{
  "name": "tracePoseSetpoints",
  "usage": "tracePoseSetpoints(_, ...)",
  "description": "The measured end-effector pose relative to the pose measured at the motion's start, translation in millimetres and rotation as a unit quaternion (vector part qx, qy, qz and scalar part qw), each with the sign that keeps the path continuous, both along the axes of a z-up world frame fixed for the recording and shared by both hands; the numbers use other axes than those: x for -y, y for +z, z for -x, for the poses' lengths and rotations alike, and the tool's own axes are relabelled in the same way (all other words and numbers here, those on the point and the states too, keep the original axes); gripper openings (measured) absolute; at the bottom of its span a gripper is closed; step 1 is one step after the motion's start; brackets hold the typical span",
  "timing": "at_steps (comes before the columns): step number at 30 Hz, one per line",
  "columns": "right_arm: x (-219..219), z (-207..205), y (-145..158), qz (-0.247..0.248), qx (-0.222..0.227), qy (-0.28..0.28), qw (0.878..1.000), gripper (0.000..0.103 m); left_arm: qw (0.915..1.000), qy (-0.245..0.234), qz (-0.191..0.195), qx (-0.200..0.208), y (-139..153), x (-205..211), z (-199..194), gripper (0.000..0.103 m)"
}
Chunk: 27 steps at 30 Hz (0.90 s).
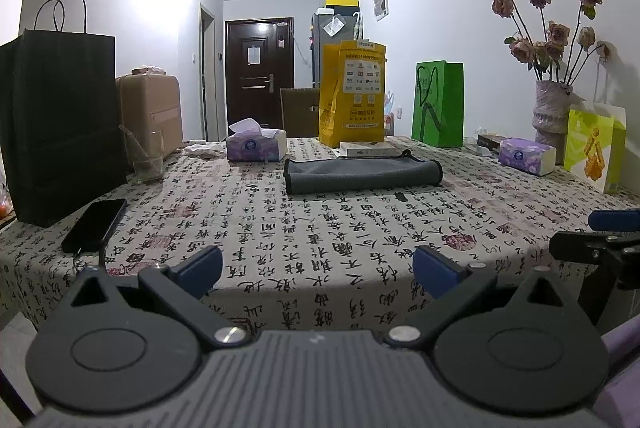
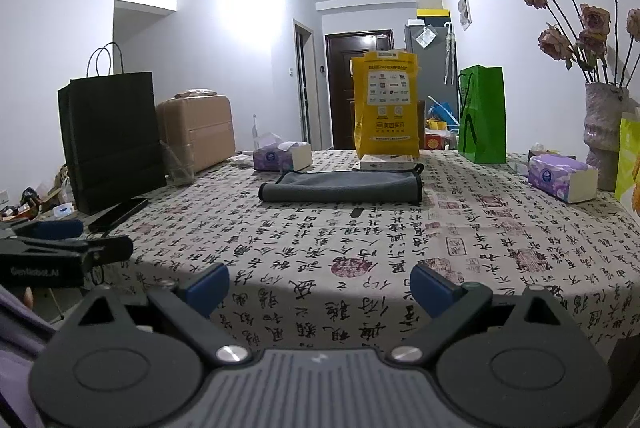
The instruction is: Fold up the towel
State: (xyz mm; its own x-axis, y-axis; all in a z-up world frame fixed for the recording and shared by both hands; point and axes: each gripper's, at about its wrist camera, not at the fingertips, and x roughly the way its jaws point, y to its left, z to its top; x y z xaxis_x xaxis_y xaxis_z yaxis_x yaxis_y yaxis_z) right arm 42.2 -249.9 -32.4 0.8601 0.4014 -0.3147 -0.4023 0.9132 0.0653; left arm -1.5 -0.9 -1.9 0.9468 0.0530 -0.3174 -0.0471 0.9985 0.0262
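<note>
Left wrist view: grey towel (image 1: pixel 362 174) lies folded mid-worktop, far from both tools. Left tool (image 1: pixel 318 270) and right tool (image 2: pixel 320 282) hang spread, empty. Likely next: reach forward for towel's corners.

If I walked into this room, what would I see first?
Probably the tablecloth covered in black writing, with the grey towel lying folded near the table's middle. Behind the towel a bright yellow bag stands, with a green bag to its right and dried roses in a vase at the far right. Close up, the left gripper and right gripper wait open at the near edge.
</note>
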Motion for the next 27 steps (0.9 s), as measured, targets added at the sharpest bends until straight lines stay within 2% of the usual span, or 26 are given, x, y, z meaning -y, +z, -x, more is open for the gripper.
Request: tracePoseSetpoints(27,0.4,-2.3,-2.8,-0.003,-0.005,0.001,1.0,0.097,1.0,-0.002,0.0,-0.001,2.6,1.3,-0.5,0.103)
